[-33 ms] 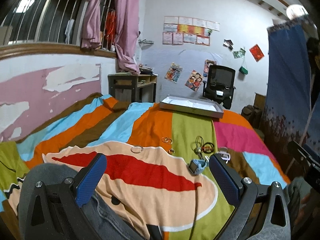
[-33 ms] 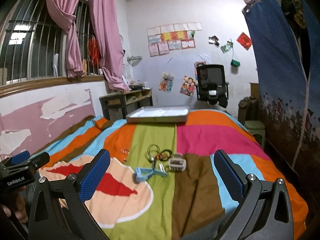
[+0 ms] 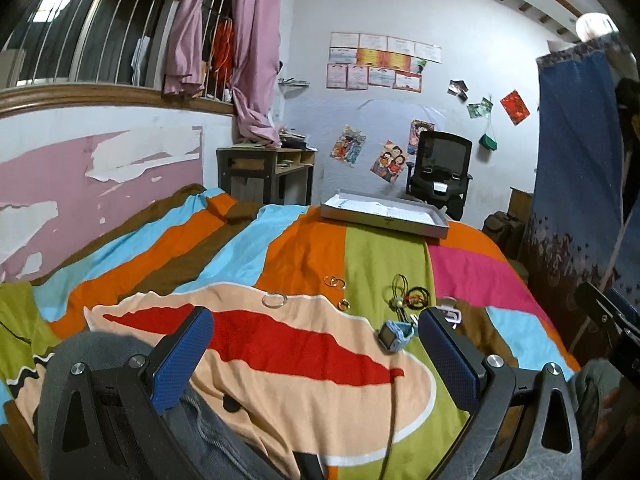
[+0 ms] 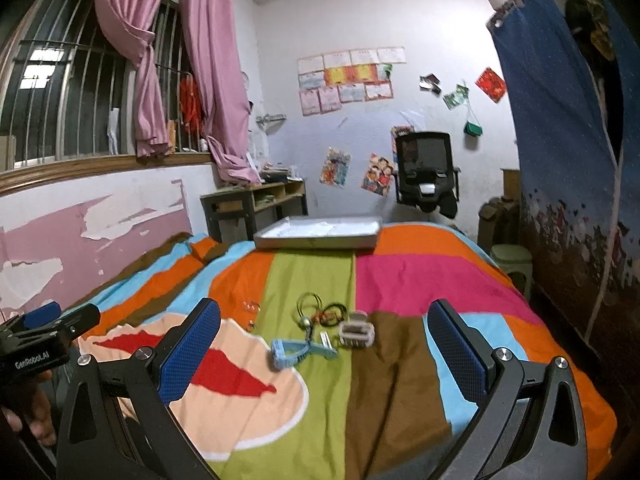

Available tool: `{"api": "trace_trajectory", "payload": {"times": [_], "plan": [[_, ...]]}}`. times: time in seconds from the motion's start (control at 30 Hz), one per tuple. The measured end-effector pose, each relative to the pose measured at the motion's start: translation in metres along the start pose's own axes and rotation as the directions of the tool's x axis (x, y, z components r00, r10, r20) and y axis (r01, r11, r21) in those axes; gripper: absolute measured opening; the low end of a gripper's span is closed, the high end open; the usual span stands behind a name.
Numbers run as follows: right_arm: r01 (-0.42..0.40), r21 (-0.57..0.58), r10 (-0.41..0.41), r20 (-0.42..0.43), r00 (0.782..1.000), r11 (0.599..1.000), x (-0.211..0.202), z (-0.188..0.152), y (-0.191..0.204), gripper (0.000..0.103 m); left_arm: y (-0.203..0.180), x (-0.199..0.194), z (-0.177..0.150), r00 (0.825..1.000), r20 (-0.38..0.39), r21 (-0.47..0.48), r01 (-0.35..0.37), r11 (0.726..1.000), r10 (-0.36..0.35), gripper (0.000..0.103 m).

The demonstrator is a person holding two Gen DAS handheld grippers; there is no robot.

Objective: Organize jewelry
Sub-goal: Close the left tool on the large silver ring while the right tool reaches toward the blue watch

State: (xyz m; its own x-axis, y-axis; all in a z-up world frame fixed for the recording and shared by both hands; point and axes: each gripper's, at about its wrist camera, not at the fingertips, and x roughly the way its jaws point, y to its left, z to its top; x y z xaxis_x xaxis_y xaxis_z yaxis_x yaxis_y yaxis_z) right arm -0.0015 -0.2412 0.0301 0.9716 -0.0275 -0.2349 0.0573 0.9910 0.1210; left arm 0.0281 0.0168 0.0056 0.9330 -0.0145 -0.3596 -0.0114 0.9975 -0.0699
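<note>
The left gripper [image 3: 316, 344] is hovering spread wide and empty over the striped bedspread [image 3: 280, 248]; jewelry — rings [image 3: 334, 281], a blue watch [image 4: 294, 352], a white watch [image 4: 356, 333] — is lying mid-bed, the tray [image 4: 316, 240] well beyond; the right gripper [image 4: 324, 344] is gaping empty too.

Both grippers share one build: black angular frames with triangular cut-outs, silver round screws at the joints, and flat fingers faced with blue dimpled pads. The left gripper [image 3: 314, 344] has a thin dark cable running beneath it and grey denim, probably the person's trouser leg, at its near left. The right gripper [image 4: 324, 344] looks alike; its view shows the left unit's black body with white "GenRobot.AI" lettering and a blue tip.
</note>
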Motion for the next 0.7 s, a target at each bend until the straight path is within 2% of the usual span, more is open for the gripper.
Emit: {"api": "trace_trajectory", "payload": {"times": [0.17, 0.27, 0.57, 0.63, 0.7], "plan": [[-0.043, -0.028, 0.044, 0.019, 0.999, 0.999, 0.034, 0.021, 0.021, 0.102, 0.016, 0.019, 0.028, 1.000, -0.007, 0.013, -0.003, 1.000, 0.004, 0.103], [-0.059, -0.034, 0.060, 0.026, 0.998, 0.998, 0.052, 0.029, 0.032, 0.102, 0.026, 0.032, 0.049, 1.000, -0.013, 0.012, 0.024, 1.000, -0.024, 0.103], [-0.103, -0.017, 0.103, 0.027, 0.994, 0.995, 0.129, 0.045, 0.070, 0.102, 0.064, 0.097, 0.112, 0.998, -0.035, 0.014, 0.059, 0.998, -0.059, 0.103], [-0.098, -0.015, 0.099, 0.026, 0.995, 0.995, 0.142, 0.044, 0.078, 0.102, 0.070, 0.116, 0.119, 0.994, -0.048, 0.024, 0.098, 0.995, -0.096, 0.103], [-0.094, -0.003, 0.094, 0.018, 0.995, 0.996, 0.157, 0.040, 0.087, 0.102, 0.078, 0.144, 0.124, 0.984, -0.110, 0.005, 0.145, 0.989, -0.143, 0.103]]}}
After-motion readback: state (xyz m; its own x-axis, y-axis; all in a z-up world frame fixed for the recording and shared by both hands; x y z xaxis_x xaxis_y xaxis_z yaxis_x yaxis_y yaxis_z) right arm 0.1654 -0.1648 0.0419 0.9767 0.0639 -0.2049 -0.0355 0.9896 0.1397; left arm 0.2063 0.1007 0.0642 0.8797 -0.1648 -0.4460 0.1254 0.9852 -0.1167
